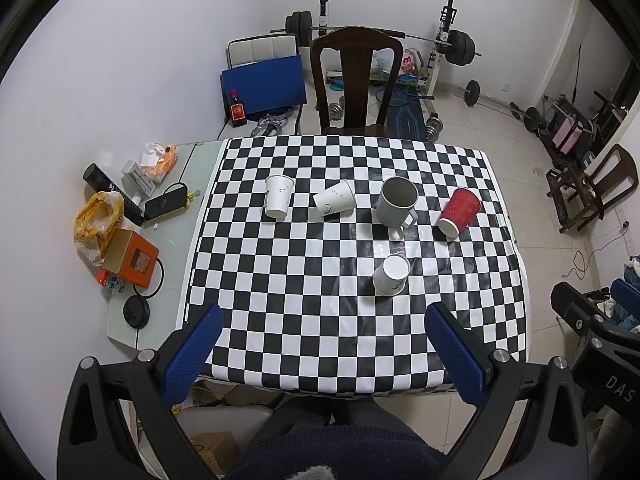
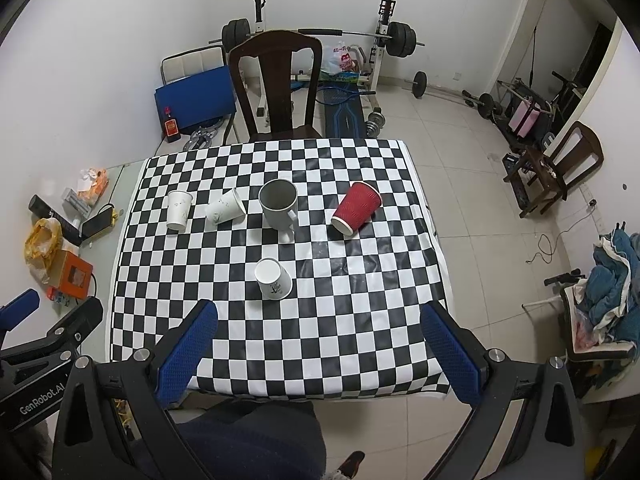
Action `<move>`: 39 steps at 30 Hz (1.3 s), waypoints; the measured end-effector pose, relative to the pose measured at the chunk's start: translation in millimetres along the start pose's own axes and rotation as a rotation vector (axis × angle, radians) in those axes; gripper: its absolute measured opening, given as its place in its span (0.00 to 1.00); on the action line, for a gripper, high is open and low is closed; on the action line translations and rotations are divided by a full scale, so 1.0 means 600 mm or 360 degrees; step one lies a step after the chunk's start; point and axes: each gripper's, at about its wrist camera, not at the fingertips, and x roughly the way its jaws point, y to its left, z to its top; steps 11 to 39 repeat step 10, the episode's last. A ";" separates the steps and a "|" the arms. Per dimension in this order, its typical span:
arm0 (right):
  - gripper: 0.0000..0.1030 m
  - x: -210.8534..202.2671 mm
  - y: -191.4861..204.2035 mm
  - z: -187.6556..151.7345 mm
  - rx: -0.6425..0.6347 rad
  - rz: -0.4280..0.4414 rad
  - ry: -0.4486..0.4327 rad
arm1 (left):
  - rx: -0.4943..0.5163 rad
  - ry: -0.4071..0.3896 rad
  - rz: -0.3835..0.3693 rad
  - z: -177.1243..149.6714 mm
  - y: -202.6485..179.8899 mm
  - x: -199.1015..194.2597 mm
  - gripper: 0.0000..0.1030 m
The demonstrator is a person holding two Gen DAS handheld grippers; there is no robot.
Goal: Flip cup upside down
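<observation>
Blue-padded, the left gripper and right gripper both hang spread wide and empty at the bottom of their frames, above the near edge of the checkered tablecloth. Just beyond, near frame centre, a white paper cup stands with its long axis vertical, its wider end on the cloth and its narrower end up. Farther back runs a row: a white cup, a tipped white cup, a grey mug with mouth up, and a red ribbed cup with its wide end uppermost.
</observation>
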 end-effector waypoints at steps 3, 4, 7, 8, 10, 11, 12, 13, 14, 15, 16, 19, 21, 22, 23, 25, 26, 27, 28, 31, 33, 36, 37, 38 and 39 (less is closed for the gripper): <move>0.99 0.001 -0.001 0.002 0.0000 0.0000 0.0002 | 0.0003 0.0001 0.0005 -0.001 0.001 -0.001 1.00; 0.99 -0.001 -0.001 0.000 0.0000 0.0002 0.0004 | 0.0002 0.0001 0.0006 -0.001 0.001 -0.001 1.00; 0.99 -0.002 -0.001 0.000 0.0002 0.0002 0.0002 | 0.0006 -0.0001 0.0011 -0.003 0.001 -0.001 1.00; 0.99 -0.002 -0.001 0.000 0.0003 0.0004 0.0003 | 0.0006 -0.0001 0.0009 -0.003 0.003 -0.001 1.00; 0.99 0.000 -0.001 0.003 0.0004 0.0000 0.0002 | 0.0008 0.0001 -0.0002 -0.004 0.004 -0.002 1.00; 0.99 0.000 -0.001 0.003 0.0004 0.0000 0.0002 | 0.0008 0.0001 -0.0002 -0.004 0.004 -0.002 1.00; 0.99 0.000 -0.001 0.003 0.0004 0.0000 0.0002 | 0.0008 0.0001 -0.0002 -0.004 0.004 -0.002 1.00; 0.99 0.000 -0.001 0.003 0.0004 0.0000 0.0002 | 0.0008 0.0001 -0.0002 -0.004 0.004 -0.002 1.00; 0.99 0.000 -0.001 0.003 0.0004 0.0000 0.0002 | 0.0008 0.0001 -0.0002 -0.004 0.004 -0.002 1.00; 0.99 0.000 -0.001 0.003 0.0004 0.0000 0.0002 | 0.0008 0.0001 -0.0002 -0.004 0.004 -0.002 1.00; 0.99 0.000 -0.001 0.003 0.0004 0.0000 0.0002 | 0.0008 0.0001 -0.0002 -0.004 0.004 -0.002 1.00; 0.99 0.000 -0.001 0.003 0.0004 0.0000 0.0002 | 0.0008 0.0001 -0.0002 -0.004 0.004 -0.002 1.00; 0.99 0.000 -0.001 0.003 0.0004 0.0000 0.0002 | 0.0008 0.0001 -0.0002 -0.004 0.004 -0.002 1.00; 0.99 0.000 -0.001 0.003 0.0004 0.0000 0.0002 | 0.0008 0.0001 -0.0002 -0.004 0.004 -0.002 1.00; 0.99 0.000 -0.001 0.003 0.0004 0.0000 0.0002 | 0.0008 0.0001 -0.0002 -0.004 0.004 -0.002 1.00; 0.99 0.000 -0.001 0.003 0.0004 0.0000 0.0002 | 0.0008 0.0001 -0.0002 -0.004 0.004 -0.002 1.00; 0.99 0.000 -0.001 0.003 0.0004 0.0000 0.0002 | 0.0008 0.0001 -0.0002 -0.004 0.004 -0.002 1.00; 0.99 0.000 -0.001 0.003 0.0004 0.0000 0.0002 | 0.0008 0.0001 -0.0002 -0.004 0.004 -0.002 1.00; 0.99 0.000 -0.001 0.003 0.0004 0.0000 0.0002 | 0.0008 0.0001 -0.0002 -0.004 0.004 -0.002 1.00; 0.99 0.000 -0.001 0.003 0.0004 0.0000 0.0002 | 0.0008 0.0001 -0.0002 -0.004 0.004 -0.002 1.00; 0.99 0.000 -0.001 0.003 0.0004 0.0000 0.0002 | 0.0008 0.0001 -0.0002 -0.004 0.004 -0.002 1.00; 0.99 0.000 -0.001 0.003 0.0004 0.0000 0.0002 | 0.0008 0.0001 -0.0002 -0.004 0.004 -0.002 1.00; 0.99 0.000 -0.001 0.003 0.0004 0.0000 0.0002 | 0.0008 0.0001 -0.0002 -0.004 0.004 -0.002 1.00; 0.99 0.000 -0.001 0.003 0.0004 0.0000 0.0002 | 0.0008 0.0001 -0.0002 -0.004 0.004 -0.002 1.00; 0.99 0.000 -0.001 0.003 0.0004 0.0000 0.0002 | 0.0008 0.0001 -0.0002 -0.004 0.004 -0.002 1.00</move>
